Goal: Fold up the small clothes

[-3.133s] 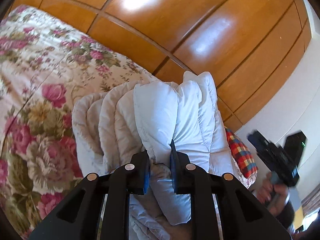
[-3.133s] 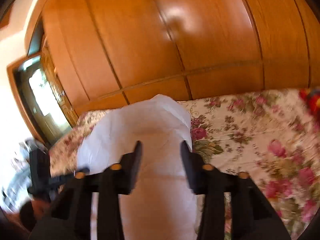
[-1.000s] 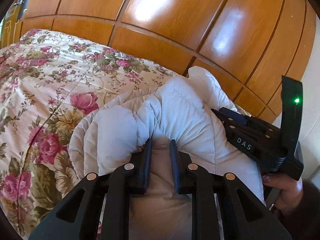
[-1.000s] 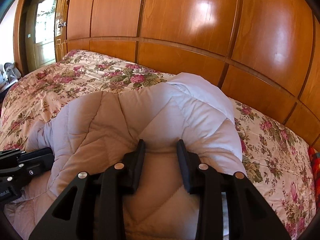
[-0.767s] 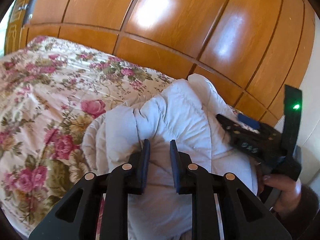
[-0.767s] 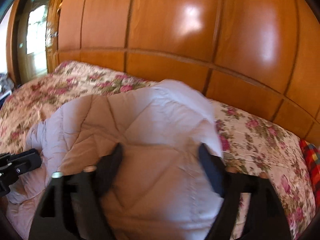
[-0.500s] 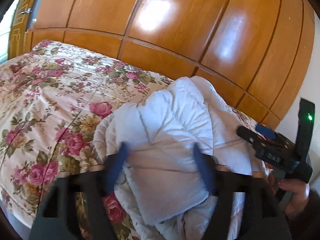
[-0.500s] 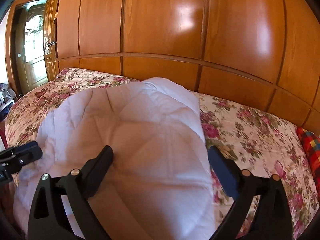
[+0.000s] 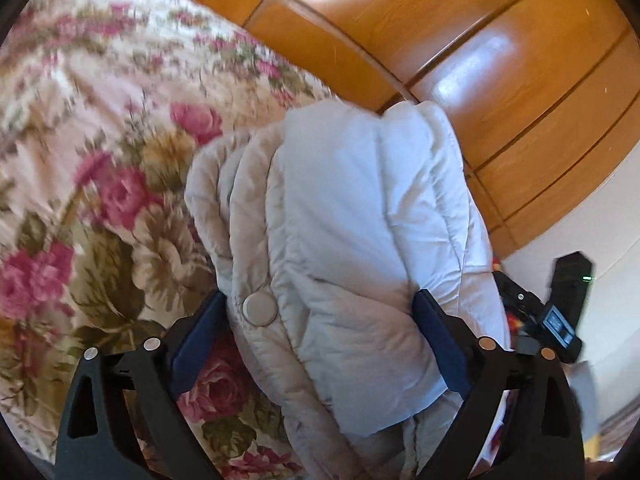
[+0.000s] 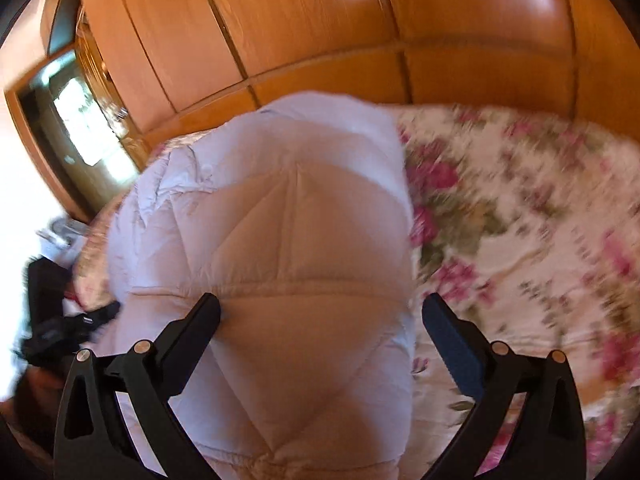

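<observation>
A white quilted puffer jacket [image 9: 360, 220] lies folded in a puffy bundle on the floral bedspread [image 9: 100, 140], a round snap button showing on its near edge. My left gripper [image 9: 320, 336] hovers over its near end with the jaws opening wide; the jacket lies between the blue pads [image 9: 196, 336] but is not pinched. In the right wrist view the same jacket [image 10: 280, 220] fills the centre, and my right gripper [image 10: 320, 326] stands open above it, holding nothing. Each gripper shows at the edge of the other's view: the right gripper [image 9: 556, 320] and the left gripper [image 10: 52, 320].
A wooden panelled wardrobe [image 10: 320, 40] runs along the far side of the bed. The bedspread [image 10: 520, 220] stretches bare to the right of the jacket. A red plaid cloth [image 9: 516, 320] peeks out by the white wall at the right. A doorway [image 10: 80, 112] is at far left.
Both grippers were shut on folds of the jacket a second ago; both have let go and opened wide. The jacket now rests on the bed, and both views have shifted and rolled.
</observation>
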Tool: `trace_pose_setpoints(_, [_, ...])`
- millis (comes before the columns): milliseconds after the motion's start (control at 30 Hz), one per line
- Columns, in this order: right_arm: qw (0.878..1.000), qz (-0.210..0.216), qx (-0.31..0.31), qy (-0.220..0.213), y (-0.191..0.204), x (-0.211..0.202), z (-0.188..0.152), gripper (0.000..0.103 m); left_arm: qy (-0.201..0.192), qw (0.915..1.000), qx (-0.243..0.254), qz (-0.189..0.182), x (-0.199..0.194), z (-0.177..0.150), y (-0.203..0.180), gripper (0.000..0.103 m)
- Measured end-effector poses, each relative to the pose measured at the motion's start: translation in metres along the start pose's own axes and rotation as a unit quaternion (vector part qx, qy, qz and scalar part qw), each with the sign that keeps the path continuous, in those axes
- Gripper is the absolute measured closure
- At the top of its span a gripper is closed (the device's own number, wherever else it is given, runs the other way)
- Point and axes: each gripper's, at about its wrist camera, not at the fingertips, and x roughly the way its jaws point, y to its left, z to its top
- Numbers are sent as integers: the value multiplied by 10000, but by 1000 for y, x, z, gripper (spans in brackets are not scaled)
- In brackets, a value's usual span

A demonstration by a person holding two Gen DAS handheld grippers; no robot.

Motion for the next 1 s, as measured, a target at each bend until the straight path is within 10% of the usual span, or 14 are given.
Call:
trace_pose_setpoints(467, [9727,1747,1255,869,-45,49,7,2,664,9942,56,-848,34,14,4,5])
trace_pose_setpoints(800, [9944,1043,172,75,12,23,22,38,788,9894,516,-1104,58,35,-18,37])
trace_pose_setpoints(1000, [9949,499,-568,-670,33,18,40,42,584,9902,789,-990,70,69,-32,42])
